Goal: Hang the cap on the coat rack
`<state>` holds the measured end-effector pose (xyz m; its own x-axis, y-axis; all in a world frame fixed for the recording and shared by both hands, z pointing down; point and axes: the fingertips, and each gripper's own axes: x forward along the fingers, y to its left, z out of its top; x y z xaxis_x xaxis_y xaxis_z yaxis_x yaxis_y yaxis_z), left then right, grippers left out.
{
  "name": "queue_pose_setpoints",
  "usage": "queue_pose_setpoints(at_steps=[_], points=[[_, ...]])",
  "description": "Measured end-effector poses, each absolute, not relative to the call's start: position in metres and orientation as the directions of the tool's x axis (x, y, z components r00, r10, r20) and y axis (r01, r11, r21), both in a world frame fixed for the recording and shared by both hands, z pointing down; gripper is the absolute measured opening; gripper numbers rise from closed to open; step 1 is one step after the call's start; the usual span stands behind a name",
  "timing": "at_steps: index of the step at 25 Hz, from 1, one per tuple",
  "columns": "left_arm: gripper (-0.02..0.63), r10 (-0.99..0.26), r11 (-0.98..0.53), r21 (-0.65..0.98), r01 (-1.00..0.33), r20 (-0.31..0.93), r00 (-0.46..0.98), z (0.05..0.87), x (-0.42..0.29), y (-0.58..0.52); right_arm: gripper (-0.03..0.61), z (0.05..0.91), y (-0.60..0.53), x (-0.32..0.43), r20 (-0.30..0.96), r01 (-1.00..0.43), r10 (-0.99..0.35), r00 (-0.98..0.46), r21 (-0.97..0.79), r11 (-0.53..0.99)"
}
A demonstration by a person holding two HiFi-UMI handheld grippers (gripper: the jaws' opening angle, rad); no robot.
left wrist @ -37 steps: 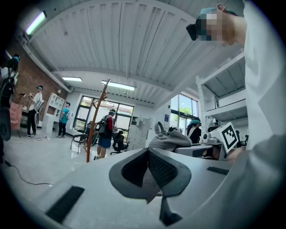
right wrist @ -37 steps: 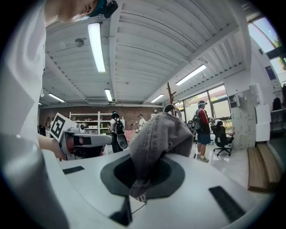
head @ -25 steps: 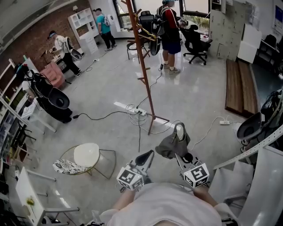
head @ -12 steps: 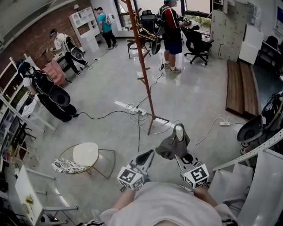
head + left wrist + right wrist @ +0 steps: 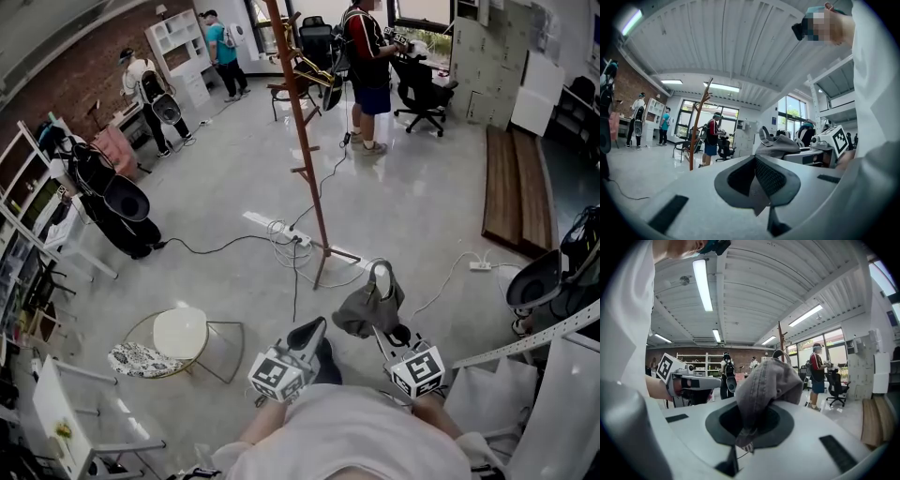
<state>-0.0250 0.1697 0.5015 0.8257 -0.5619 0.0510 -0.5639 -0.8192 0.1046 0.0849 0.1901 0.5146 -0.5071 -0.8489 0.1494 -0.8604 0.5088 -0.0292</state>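
A tall brown wooden coat rack (image 5: 302, 141) stands on the floor ahead of me, its foot by a cable tangle. It also shows far off as the coat rack (image 5: 696, 129) and the coat rack (image 5: 780, 336). My right gripper (image 5: 380, 281) is shut on a grey cap (image 5: 366, 307), which droops over its jaws; the cap (image 5: 765, 380) fills the middle of the right gripper view. The left gripper (image 5: 309, 333) is beside it, shut, with nothing between its jaws (image 5: 754, 161). The cap (image 5: 776, 144) is seen to its right. Both grippers are held low, well short of the rack.
A power strip with cables (image 5: 281, 232) lies by the rack's foot. A round white stool (image 5: 182, 331) stands front left. Black seats on a stand (image 5: 117, 208) are at the left, wooden boards (image 5: 511, 183) at the right, white shelving (image 5: 553, 394) close at my right. People (image 5: 368, 66) stand at the back.
The grippers and the cap keep their places. The people at the back have shifted a little, and a dark shoe now shows beside the left gripper.
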Motion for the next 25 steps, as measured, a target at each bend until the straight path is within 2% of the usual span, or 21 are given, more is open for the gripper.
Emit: queue_pose_setpoints(at_steps=[10, 19, 25], points=[[0.009, -0.544, -0.824, 0.141, -0.548, 0.072, 0.836, 0.531, -0.038, 0.03, 0.021, 0.538, 0.063, 0.073, 0.151, -0.859, -0.847, -0.509, -0.032, 0.51], [0.009, -0.503, -0.851, 0.133, -0.508, 0.074, 0.861, 0.523, -0.076, -0.138, 0.021, 0.536, -0.088, 0.044, 0.199, -0.874, -0.857, -0.475, 0.011, 0.486], [0.009, -0.505, -0.856, 0.089, -0.509, 0.063, 0.861, 0.514, -0.088, -0.212, 0.021, 0.52, -0.147, 0.035, 0.193, -0.894, -0.879, -0.436, 0.018, 0.448]])
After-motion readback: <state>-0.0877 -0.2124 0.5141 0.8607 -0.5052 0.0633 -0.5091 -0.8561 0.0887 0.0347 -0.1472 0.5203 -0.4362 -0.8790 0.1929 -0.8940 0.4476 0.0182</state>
